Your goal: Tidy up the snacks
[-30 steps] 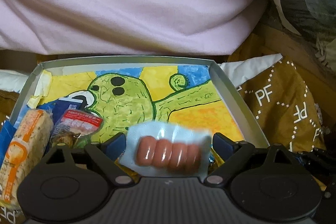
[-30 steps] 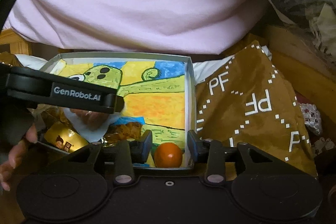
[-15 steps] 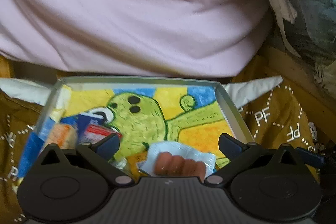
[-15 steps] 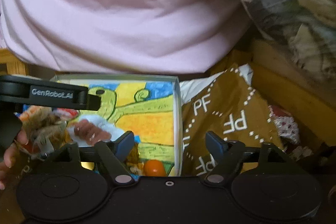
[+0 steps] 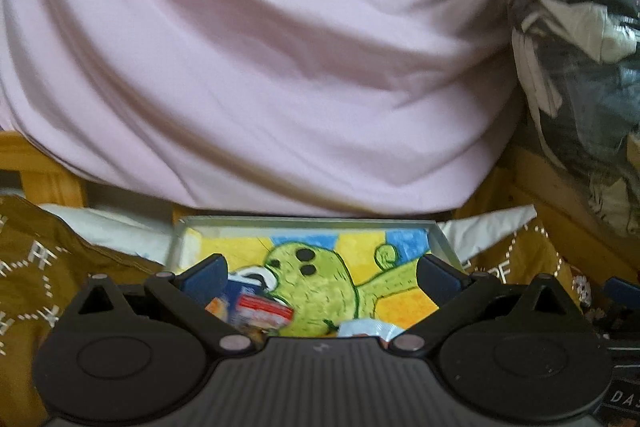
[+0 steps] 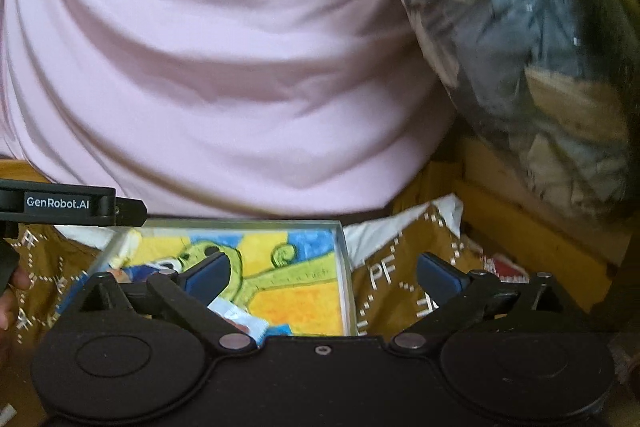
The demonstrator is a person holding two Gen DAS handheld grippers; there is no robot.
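This looks like a home, a lived-in room. A brown cloth (image 6: pixel 404 267) printed with "PF" letters lies rumpled under a box (image 5: pixel 308 223) lined with a child's crayon drawing (image 5: pixel 320 279). Yellow wooden furniture (image 6: pixel 520 219) runs alongside, and a clear bag (image 6: pixel 540 47) stuffed with clothes sits beside a person in a pink shirt (image 5: pixel 260 67).

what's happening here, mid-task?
A person in a pink shirt holds a two-finger tool in each hand over a shallow box lined with a green cartoon drawing. Both the left tool and the right tool are open and hold nothing. Several snack packets, including a red-labelled packet and a pale blue packet, lie inside the box at its near end.
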